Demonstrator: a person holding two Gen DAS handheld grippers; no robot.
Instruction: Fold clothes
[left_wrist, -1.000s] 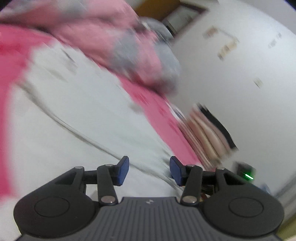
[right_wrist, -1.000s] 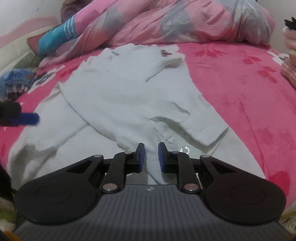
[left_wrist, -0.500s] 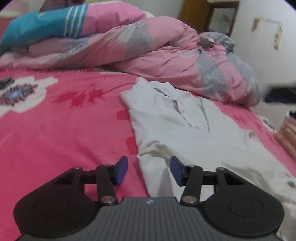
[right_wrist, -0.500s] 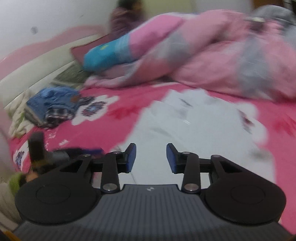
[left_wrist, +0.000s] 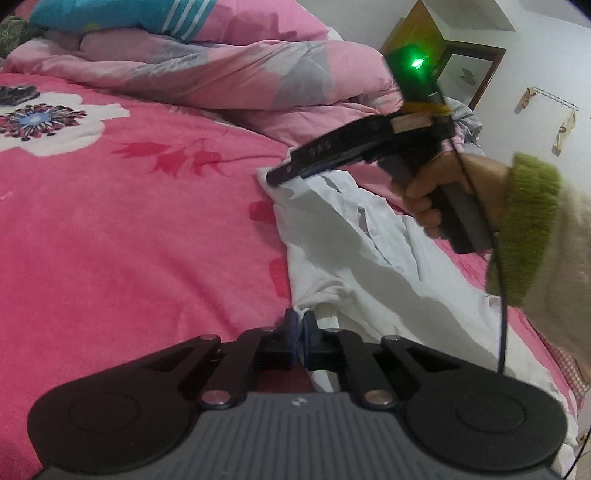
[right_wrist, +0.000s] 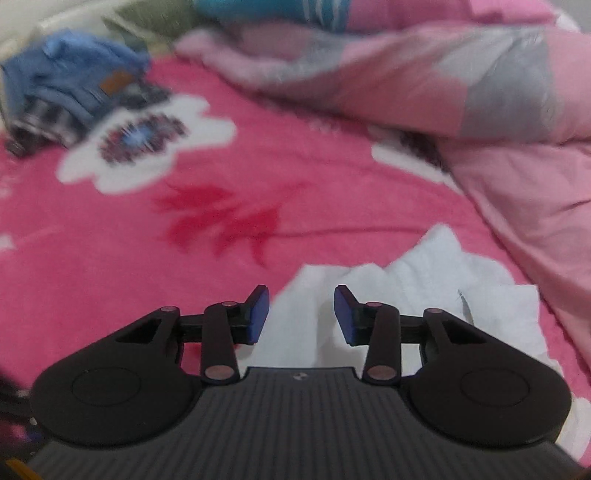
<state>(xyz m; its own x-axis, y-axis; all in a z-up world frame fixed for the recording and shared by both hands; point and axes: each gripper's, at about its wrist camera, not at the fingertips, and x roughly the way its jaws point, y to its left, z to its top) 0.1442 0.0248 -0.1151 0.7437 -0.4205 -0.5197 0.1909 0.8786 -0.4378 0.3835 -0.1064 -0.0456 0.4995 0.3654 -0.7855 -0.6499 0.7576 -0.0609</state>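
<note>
Pads of the left hand-held gripper (left_wrist: 298, 332) pinch the shirt's (left_wrist: 369, 258) edge on the bed (left_wrist: 129, 240). Right hand-held gripper (right_wrist: 301, 314), jaws closing, nothing pinched, hovers over the shirt's top; duvet (right_wrist: 443, 92) behind, jeans (right_wrist: 66, 85) well apart.

I see a plain white cotton shirt (left_wrist: 369, 258) on a pink fleece blanket (left_wrist: 129, 221) printed with red and white flowers.

Dim indoor light; right view motion-blurred; fisheye-bent edges
</note>
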